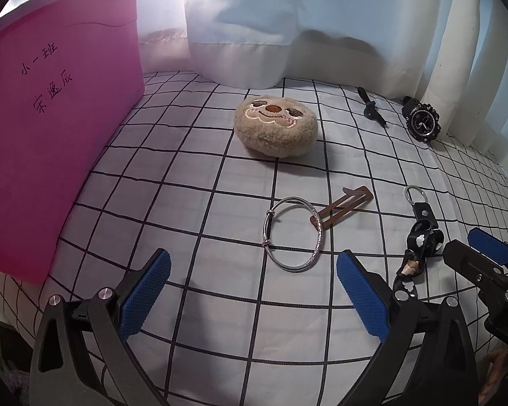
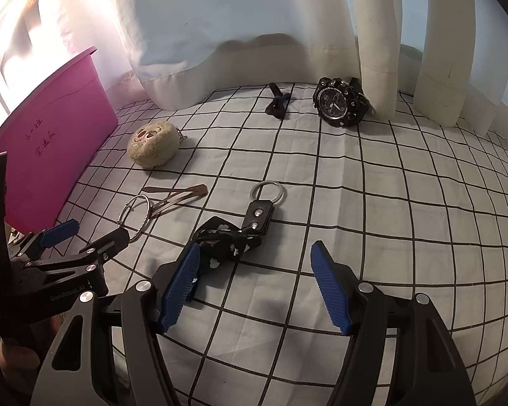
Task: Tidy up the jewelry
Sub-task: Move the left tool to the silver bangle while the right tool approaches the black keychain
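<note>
A silver bangle [image 1: 293, 235] lies on the checked cloth, overlapping a brown hair clip [image 1: 343, 208]. My left gripper [image 1: 254, 277] is open just in front of the bangle, nothing between its blue pads. A black keychain [image 2: 250, 218] with a metal ring and a cloud-print bow lies ahead of my right gripper [image 2: 255, 267], which is open; its left pad [image 2: 181, 287] sits against the bow's near end. A black sport watch [image 2: 338, 103] and a small dark bow clip [image 2: 277, 101] lie at the back. The left gripper [image 2: 84, 233] also shows by the bangle [image 2: 137, 215].
A pink plastic bin [image 1: 50, 128] with handwriting stands at the left on the cloth. A round beige plush charm [image 1: 276, 128] with a stitched face sits mid-cloth. Pale curtains [image 1: 254, 34] hang along the back edge. The cloth [image 2: 406, 203] curves away to the right.
</note>
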A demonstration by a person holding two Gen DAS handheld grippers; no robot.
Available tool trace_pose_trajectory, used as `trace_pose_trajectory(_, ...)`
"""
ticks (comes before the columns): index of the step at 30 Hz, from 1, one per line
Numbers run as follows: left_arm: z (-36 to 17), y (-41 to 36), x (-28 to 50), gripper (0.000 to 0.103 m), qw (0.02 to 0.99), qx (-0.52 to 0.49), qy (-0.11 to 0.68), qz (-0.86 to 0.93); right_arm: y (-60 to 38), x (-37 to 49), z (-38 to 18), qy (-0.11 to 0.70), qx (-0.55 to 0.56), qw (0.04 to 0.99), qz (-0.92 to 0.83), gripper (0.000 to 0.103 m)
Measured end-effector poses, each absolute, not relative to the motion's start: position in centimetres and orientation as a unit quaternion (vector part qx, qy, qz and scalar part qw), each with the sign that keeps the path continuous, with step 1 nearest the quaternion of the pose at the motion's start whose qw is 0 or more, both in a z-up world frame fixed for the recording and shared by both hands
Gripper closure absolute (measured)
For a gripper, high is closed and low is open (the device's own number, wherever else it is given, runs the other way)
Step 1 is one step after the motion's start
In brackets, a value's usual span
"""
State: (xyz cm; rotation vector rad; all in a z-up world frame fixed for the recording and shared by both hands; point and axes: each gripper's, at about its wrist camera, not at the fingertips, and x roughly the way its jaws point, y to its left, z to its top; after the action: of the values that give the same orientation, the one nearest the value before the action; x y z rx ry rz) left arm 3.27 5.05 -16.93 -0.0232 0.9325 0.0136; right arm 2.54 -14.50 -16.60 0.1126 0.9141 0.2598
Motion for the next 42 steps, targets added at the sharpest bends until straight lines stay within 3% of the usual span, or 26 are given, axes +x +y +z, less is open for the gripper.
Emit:
trace_pose_trajectory(35, -18.8, 3.6, 6.2, 0.005, 0.893, 0.007, 0.451, 0.0, -13.2, 4.7, -18.6, 0.434, 0.017, 0.894, 0.107, 0.035)
trace_pose_trajectory(39, -18.8, 3.6, 5.5, 0.01, 0.898, 0.007, 0.439, -0.004, -13.2, 4.6, -18.6, 0.431, 0.017, 0.895, 0.11, 0.036)
trace_pose_trajectory(42, -18.5, 3.3, 5.0, 0.023, 0.902, 0.012, 0.431, -0.013, -13.1, 4.6, -18.7, 0.429, 0.017, 0.896, 0.11, 0.036)
